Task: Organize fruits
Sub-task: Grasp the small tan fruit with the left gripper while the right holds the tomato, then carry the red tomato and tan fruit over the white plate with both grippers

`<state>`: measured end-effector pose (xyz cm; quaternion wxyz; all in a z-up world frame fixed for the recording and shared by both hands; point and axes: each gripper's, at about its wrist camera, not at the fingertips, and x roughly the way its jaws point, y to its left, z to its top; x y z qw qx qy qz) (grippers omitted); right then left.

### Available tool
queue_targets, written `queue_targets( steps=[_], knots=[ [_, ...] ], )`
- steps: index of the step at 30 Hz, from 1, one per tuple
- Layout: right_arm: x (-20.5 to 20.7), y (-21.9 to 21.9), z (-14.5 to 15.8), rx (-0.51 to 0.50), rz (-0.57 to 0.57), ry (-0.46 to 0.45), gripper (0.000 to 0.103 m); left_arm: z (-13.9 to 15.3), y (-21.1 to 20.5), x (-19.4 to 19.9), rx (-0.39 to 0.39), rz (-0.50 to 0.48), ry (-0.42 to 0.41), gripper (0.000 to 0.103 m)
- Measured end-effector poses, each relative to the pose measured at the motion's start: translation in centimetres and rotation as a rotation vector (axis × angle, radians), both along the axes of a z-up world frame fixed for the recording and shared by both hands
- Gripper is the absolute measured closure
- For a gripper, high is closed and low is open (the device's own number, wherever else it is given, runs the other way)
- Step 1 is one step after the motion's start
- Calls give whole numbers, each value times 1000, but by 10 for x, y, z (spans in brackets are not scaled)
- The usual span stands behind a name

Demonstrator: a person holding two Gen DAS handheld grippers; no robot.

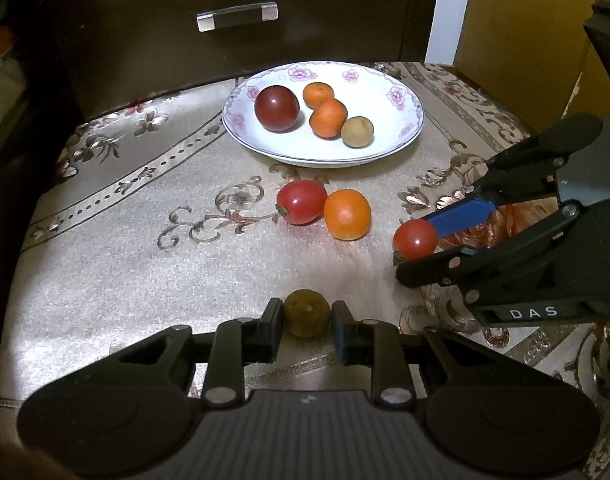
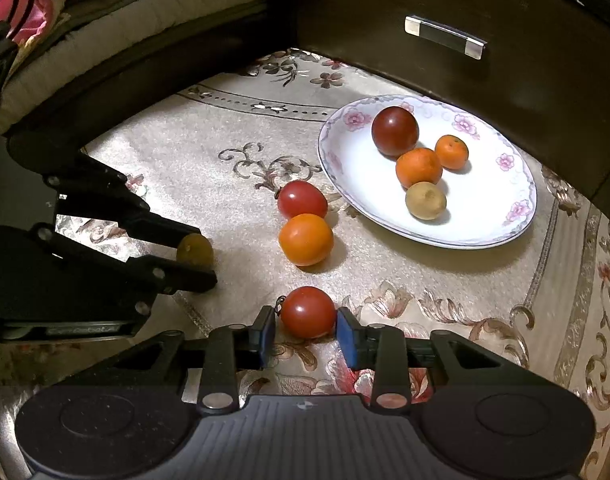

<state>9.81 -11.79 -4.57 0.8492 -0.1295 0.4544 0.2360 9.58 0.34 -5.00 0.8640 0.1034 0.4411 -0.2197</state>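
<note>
Left wrist view: the left gripper [image 1: 307, 320], held low over the cloth [image 1: 125, 280], pinches a longan [image 1: 307, 318]; the right gripper [image 2: 307, 330] is likewise closed on a tomato [image 2: 308, 312], near the plate [image 2: 485, 232].

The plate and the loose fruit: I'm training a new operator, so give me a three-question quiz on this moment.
1. How many fruits lie in the plate?
2. True or false: the left gripper has its fingers on either side of a red tomato.
3. Which loose fruits does neither gripper bracket? A) an orange fruit and a red tomato B) two brown fruits C) none

Key
1. Four: a dark red one, two orange, one brown.
2. False. It brackets the brown fruit; the right gripper brackets the near tomato.
3. A
</note>
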Motion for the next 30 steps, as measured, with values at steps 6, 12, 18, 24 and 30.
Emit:
queue_targets(
  steps=[6,12,18,24,30],
  knots=[
    [0,-1,0,11,7,7,68,0,-1,-1,3,-12,-5,67],
    [1,1,0,9,3,8,69,0,-1,-1,3,-7,2,66],
    [1,2,-1,4,4,5,69,0,-1,-1,8,-6,0,66],
    [1,4,-1,-23,8,2,75,0,-2,-1,16,-6,-1,67],
    [0,5,2,-27,10,2,77,2,-6,0,29,-9,6,71]
  ],
)
